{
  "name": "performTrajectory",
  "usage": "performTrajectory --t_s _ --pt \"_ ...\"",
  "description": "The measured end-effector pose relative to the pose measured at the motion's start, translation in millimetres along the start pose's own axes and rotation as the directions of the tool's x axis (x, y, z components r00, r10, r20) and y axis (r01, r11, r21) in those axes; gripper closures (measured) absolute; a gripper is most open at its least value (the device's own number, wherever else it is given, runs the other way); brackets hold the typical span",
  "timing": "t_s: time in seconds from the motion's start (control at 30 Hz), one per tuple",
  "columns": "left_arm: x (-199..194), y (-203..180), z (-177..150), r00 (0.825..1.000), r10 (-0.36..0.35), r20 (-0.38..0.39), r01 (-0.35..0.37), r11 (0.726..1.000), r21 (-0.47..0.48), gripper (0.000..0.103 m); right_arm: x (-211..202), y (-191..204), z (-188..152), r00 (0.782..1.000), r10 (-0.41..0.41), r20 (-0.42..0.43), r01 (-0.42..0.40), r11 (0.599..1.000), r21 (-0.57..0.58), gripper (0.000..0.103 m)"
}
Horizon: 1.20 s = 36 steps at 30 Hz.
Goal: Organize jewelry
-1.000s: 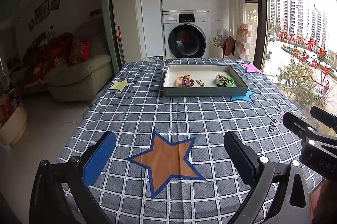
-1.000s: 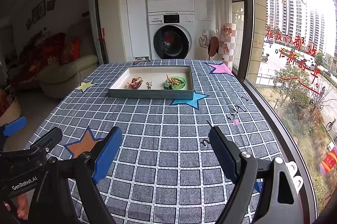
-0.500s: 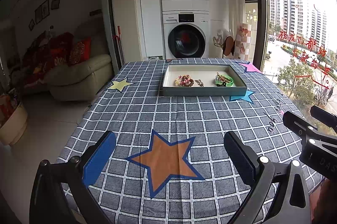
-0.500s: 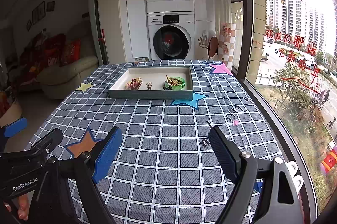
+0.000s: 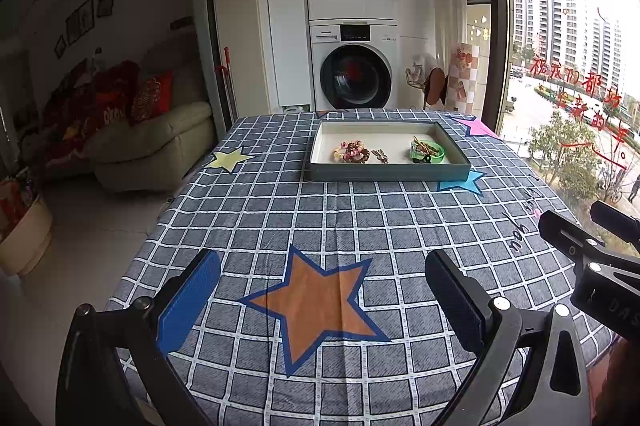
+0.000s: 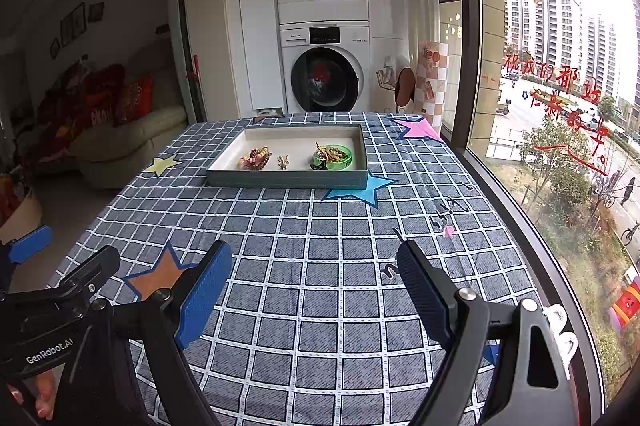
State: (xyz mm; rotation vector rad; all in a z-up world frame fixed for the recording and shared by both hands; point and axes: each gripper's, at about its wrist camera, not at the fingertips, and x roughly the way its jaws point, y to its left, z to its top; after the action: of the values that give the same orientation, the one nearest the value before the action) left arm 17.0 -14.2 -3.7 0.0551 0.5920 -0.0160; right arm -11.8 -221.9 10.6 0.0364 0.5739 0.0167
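Note:
A grey tray point(image 5: 386, 173) point(image 6: 288, 179) sits at the far end of the checked tablecloth. Inside it lie a bundle of colourful hair ties point(image 5: 351, 151) point(image 6: 255, 158), a small clip point(image 5: 380, 155) point(image 6: 283, 162) and a green dish point(image 5: 427, 150) point(image 6: 333, 157) holding more small pieces. My left gripper point(image 5: 320, 290) hovers open over the orange star point(image 5: 318, 300) at the near edge, nothing between its fingers. My right gripper point(image 6: 314, 278) stands open to its right, also empty. Both are far from the tray.
Stacked washing machines point(image 5: 352, 66) stand behind the table. A sofa point(image 5: 148, 146) is at the left, a large window point(image 6: 560, 106) along the right edge. The right gripper's body point(image 5: 592, 258) shows at the left view's right edge, and a hand point(image 6: 42, 394) at the right view's lower left.

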Motion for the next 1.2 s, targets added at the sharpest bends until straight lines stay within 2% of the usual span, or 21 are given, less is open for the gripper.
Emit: performTrajectory --t_s 1.2 --pt "5.8 2.4 -5.3 1.000 0.015 -0.018 -0.015 1.000 -0.010 0.000 4.6 3.5 -4.5 1.000 0.004 -0.010 -0.004 1.000 0.008 0.016"
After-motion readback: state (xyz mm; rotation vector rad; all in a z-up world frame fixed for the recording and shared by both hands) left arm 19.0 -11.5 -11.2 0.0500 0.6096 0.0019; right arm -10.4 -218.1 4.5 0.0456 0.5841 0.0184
